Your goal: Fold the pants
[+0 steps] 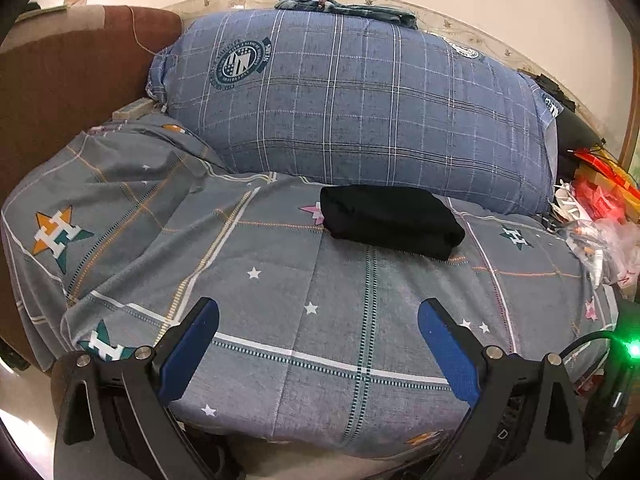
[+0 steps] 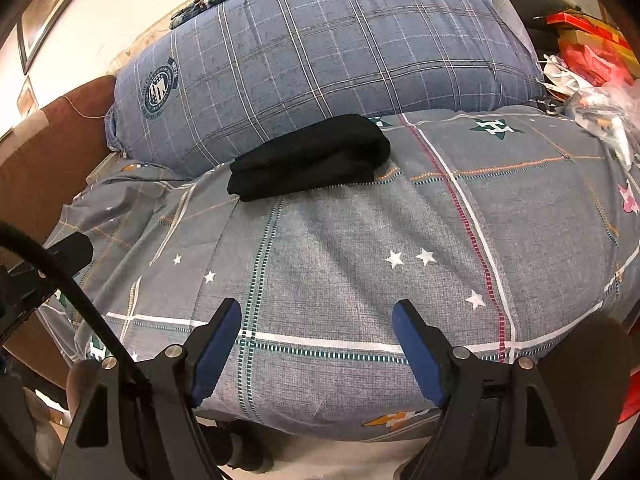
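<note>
The black pants lie folded into a compact bundle on the grey patterned bed sheet, just in front of the big blue plaid pillow. They also show in the right wrist view. My left gripper is open and empty, hovering over the sheet well short of the pants. My right gripper is open and empty too, near the bed's front edge, apart from the pants. The left gripper's black body shows at the left of the right wrist view.
The plaid pillow fills the back of the bed. A brown headboard or sofa arm stands at the left. Red packaging and plastic bags pile up at the right. Folded cloth lies on top of the pillow.
</note>
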Motion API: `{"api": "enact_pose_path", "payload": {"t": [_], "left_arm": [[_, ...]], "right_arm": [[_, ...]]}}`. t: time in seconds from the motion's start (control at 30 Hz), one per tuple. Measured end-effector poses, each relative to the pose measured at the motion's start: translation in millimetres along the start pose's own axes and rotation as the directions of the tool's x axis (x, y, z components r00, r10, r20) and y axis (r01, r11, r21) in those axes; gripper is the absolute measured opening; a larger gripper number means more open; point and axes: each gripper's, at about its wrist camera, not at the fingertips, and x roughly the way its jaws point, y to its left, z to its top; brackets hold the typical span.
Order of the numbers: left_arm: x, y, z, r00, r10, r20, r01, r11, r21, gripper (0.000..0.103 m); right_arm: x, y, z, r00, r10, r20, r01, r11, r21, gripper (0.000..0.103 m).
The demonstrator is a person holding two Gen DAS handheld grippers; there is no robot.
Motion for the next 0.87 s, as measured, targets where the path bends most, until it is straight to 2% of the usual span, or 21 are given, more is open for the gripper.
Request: {"api": "enact_pose_path", "payload": {"t": [0.17, 0.3, 0.37, 0.5, 0.53, 0.57, 0.67, 0.77, 0.87], "left_arm": [[1, 2, -2, 1.0, -0.021, -0.001, 0.021, 1.0, -0.015, 0.1], [-9, 1, -3, 0.998, 0.005, 0.07, -0.005, 1.0, -0.002, 0.1], [-23, -2, -3, 0.986, 0.036, 0.163, -0.038, 0.999, 0.013, 0.1], [-41, -6, -1, 0.955, 0.109, 0.275, -0.126, 0.991, 0.045, 0.103], [-42, -7, -1, 0.952, 0.107, 0.287, -0.129, 0.99, 0.059, 0.103], [-41, -7, 0, 0.955, 0.093, 0.282, -0.117, 0.991, 0.072, 0.103], [-22, -1, 6, 0.986, 0.017, 0.167, -0.031, 0.996, 0.083, 0.103], [3, 5, 8, 0.997, 0.036, 0.071, -0.041, 0.997, 0.066, 0.103], [29, 11, 6, 0.999, 0.046, -0.018, -0.045, 0.997, 0.065, 0.103]], "right_arm": [[2, -1, -1, 1.0, -0.004, -0.002, 0.004, 1.0, -0.003, 0.083], [2, -2, -1, 1.0, -0.007, -0.001, 0.007, 1.0, -0.011, 0.083], [1, -1, -2, 1.0, -0.008, 0.001, 0.008, 1.0, -0.015, 0.083], [-1, 1, -1, 1.0, -0.005, 0.018, 0.006, 1.0, -0.03, 0.083], [-2, 2, -1, 1.0, -0.007, 0.027, 0.008, 0.999, -0.039, 0.083], [-3, 3, 0, 0.999, -0.009, 0.036, 0.011, 0.999, -0.049, 0.083], [-5, 7, 2, 0.998, -0.019, 0.056, 0.023, 0.996, -0.085, 0.085], [0, 14, 6, 0.999, -0.013, 0.053, 0.019, 0.992, -0.123, 0.086], [11, 18, 14, 0.999, 0.001, 0.033, 0.004, 0.99, -0.144, 0.086]]}}
